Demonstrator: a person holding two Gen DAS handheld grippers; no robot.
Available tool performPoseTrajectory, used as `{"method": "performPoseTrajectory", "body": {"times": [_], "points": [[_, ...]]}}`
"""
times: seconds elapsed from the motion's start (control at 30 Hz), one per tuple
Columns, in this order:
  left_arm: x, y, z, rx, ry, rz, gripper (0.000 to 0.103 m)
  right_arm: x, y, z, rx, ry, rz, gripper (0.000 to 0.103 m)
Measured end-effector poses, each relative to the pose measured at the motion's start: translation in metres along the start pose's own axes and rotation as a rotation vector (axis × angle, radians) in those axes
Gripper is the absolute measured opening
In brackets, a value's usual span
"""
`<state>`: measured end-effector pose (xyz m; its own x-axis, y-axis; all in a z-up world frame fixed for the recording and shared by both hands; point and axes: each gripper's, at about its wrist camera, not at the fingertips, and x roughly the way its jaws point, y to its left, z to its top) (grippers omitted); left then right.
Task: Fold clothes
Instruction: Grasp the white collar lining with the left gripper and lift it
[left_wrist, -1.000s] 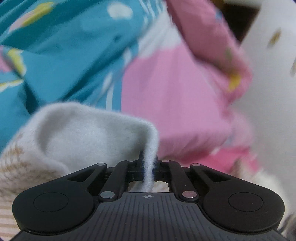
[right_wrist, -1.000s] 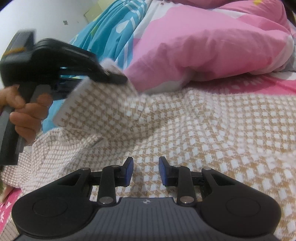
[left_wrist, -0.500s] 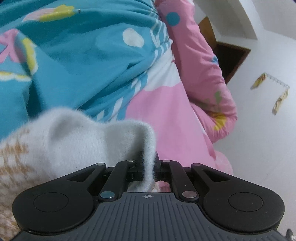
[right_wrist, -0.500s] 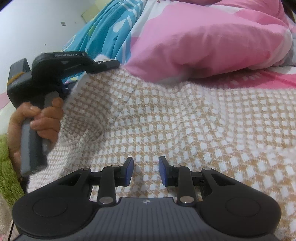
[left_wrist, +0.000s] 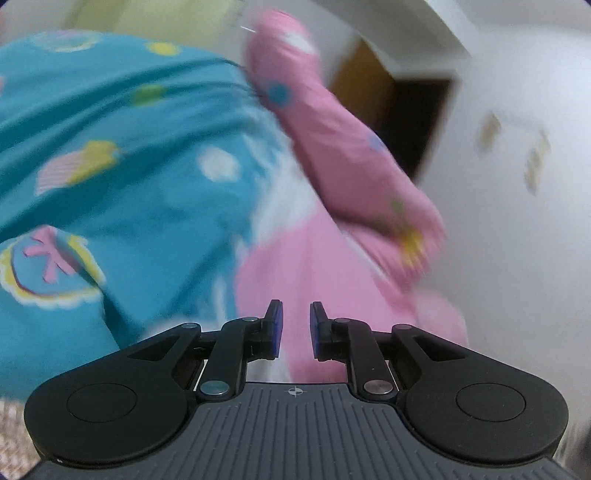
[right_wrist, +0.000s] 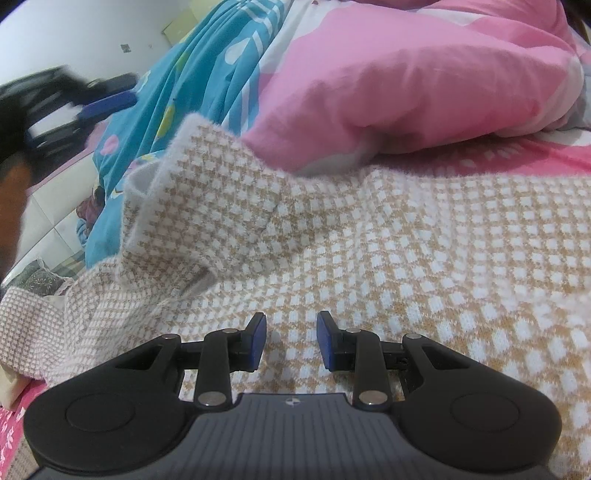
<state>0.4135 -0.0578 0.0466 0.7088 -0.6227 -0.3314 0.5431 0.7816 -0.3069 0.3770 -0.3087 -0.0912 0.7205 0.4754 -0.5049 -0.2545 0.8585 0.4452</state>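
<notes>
A tan and white checked knit sweater (right_wrist: 406, 236) lies spread on the bed. Its sleeve (right_wrist: 207, 192) lies folded over the body, with the cuff free at the upper left. My right gripper (right_wrist: 291, 339) hovers open just above the sweater's middle, with nothing between its fingers. My left gripper (left_wrist: 295, 325) points at the bedding; its jaws are opening with nothing between them. In the right wrist view the left gripper (right_wrist: 107, 99) is a blur at the far left, up and away from the cuff. A corner of the sweater (left_wrist: 11, 424) shows at the lower left of the left wrist view.
A pink duvet (right_wrist: 406, 81) bulges just behind the sweater. A teal patterned quilt (right_wrist: 221, 62) lies to its left, and this quilt (left_wrist: 129, 166) fills the left wrist view. A white wall (left_wrist: 517, 221) and a dark doorway (left_wrist: 413, 122) lie beyond. The pink bed sheet (right_wrist: 11, 424) shows at bottom left.
My left gripper has let go of the sleeve cuff, parted its jaws and moved up and left, away from it. The sleeve now rests on the sweater. The right gripper has not moved.
</notes>
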Motion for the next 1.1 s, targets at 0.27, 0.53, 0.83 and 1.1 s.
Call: {"method": "performPoseTrajectory", "body": {"times": [0.27,0.53,0.83,1.1], "points": [[0.081,-0.005,-0.08,0.185,0.217,0.129,0.016,0.0,-0.001,-0.001,0.007,0.0,0.004,0.031],[0.096,0.046,-0.079,-0.063,0.16,0.092,0.01,0.0,-0.006,-0.001,0.031,0.001,0.02,0.031],[0.055,0.089,-0.063,-0.368,0.043,0.076,0.01,0.0,-0.007,-0.002,0.034,0.0,0.019,0.031],[0.001,0.031,-0.073,-0.381,0.121,0.138,0.021,-0.003,-0.006,-0.001,0.042,-0.01,0.012,0.032]]}}
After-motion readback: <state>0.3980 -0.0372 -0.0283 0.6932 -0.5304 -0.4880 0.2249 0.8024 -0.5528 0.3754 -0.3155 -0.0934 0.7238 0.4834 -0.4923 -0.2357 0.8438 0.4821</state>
